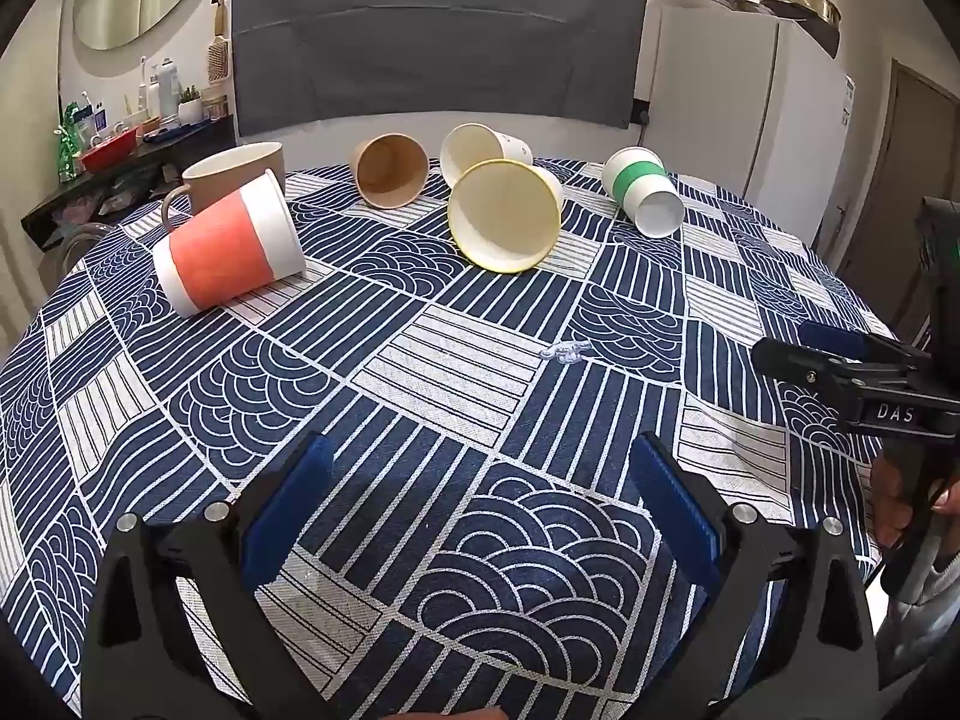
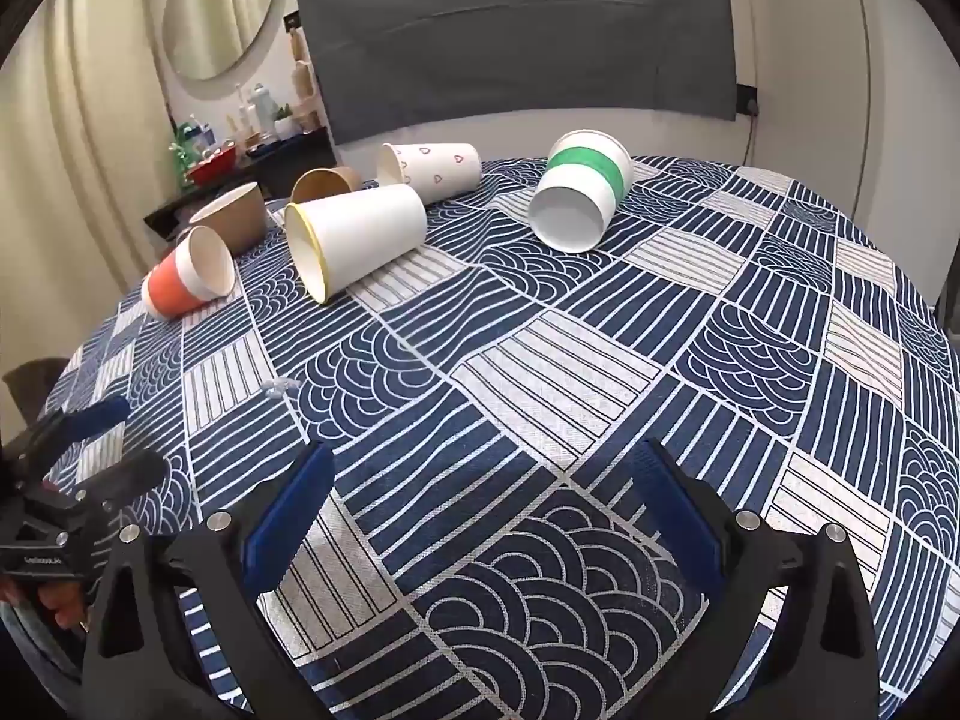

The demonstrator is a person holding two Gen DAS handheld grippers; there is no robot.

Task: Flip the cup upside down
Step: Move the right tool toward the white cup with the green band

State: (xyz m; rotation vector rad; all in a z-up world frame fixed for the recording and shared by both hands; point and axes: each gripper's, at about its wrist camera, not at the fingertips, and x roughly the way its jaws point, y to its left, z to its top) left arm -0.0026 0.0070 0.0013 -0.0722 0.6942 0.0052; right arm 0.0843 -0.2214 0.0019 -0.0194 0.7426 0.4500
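Note:
Several paper cups lie on their sides at the far part of the table: an orange-banded cup (image 1: 231,249) (image 2: 186,279) at left, a yellow-rimmed white cup (image 1: 504,216) (image 2: 357,240) in the middle, a brown cup (image 1: 390,171) (image 2: 324,183), a heart-print cup (image 1: 483,147) (image 2: 432,171) and a green-banded cup (image 1: 642,192) (image 2: 579,198) at right. A brown mug (image 1: 234,177) (image 2: 234,216) stands upright at far left. My left gripper (image 1: 480,516) is open and empty, near the front of the table. My right gripper (image 2: 480,516) is open and empty too; it also shows in the left wrist view (image 1: 840,354).
The round table carries a blue-and-white patterned cloth (image 1: 456,372) (image 2: 540,372). A small clear object (image 1: 564,353) (image 2: 279,387) lies on the cloth mid-table. A cluttered shelf (image 1: 120,144) stands behind at left, a white fridge (image 1: 750,102) at back right.

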